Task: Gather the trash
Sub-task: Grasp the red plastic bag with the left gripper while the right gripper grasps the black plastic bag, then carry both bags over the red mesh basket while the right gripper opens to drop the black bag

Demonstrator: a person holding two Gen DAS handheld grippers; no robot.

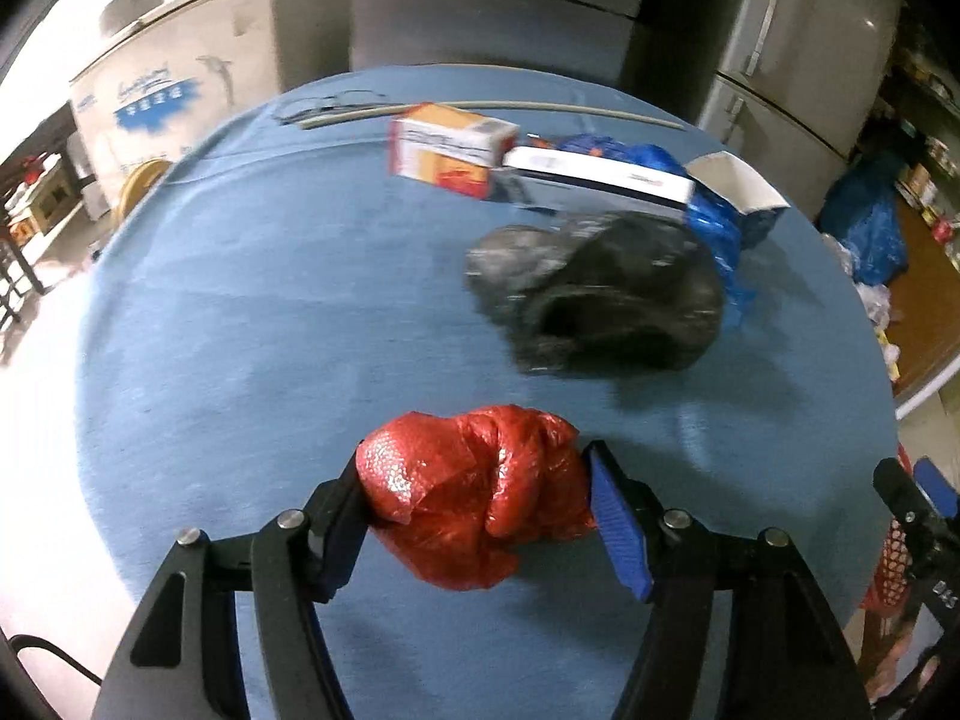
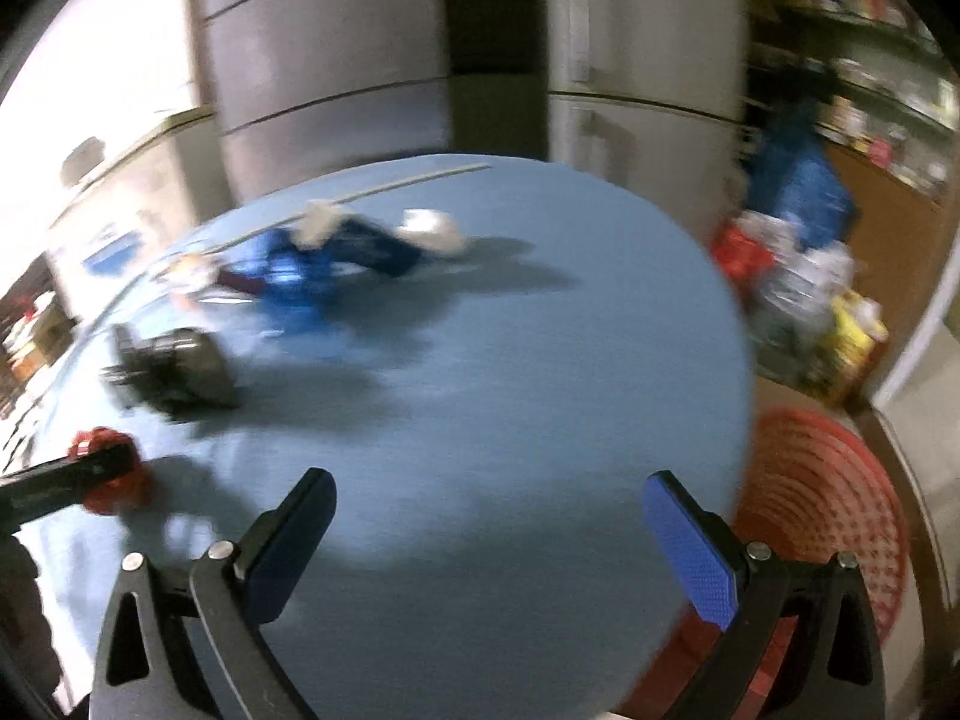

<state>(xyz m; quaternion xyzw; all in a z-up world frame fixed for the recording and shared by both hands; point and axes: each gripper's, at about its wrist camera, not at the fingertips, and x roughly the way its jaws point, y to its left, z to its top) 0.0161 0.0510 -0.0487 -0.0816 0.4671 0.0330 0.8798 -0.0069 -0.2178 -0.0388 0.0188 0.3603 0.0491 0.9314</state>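
Up close in the left wrist view, the left gripper [image 1: 474, 504] has its pads pressed on either side of a crumpled red wrapper [image 1: 474, 495], jaws about half closed around it, just above the blue table [image 1: 240, 312]. Nothing lies between the wrapper and the other litter. Well beyond it sits a crumpled black bag [image 1: 606, 294], and behind that, touching or overlapping one another, an orange-and-white box [image 1: 450, 147], a flat white box [image 1: 600, 177] and a blue bag [image 1: 714, 216] with a white carton flap [image 1: 738, 183] against it. A thin pale stick [image 1: 492, 108] lies along the far rim. At the right edge part of the right gripper [image 1: 918, 510] shows, cut off, with a red mesh basket [image 1: 894, 564] behind it. Grey fridges [image 1: 492, 6] and a white chest freezer [image 1: 180, 90] stand past the table; the whole picture is slightly smeared.

From the right wrist the picture is heavily blurred. The right gripper [image 2: 489, 546] stands wide open with nothing between its pads, over bare blue tabletop [image 2: 480, 390]. At the left edge the left gripper [image 2: 72, 483] shows as a dark bar on the red wrapper [image 2: 111, 480]. The black bag [image 2: 174, 372] and blue bag [image 2: 318, 270] are only smears; the boxes cannot be made out. The red basket [image 2: 840, 510] sits off the table's right rim, lower down, and a heap of bags [image 2: 798, 264] fills the floor beyond it.
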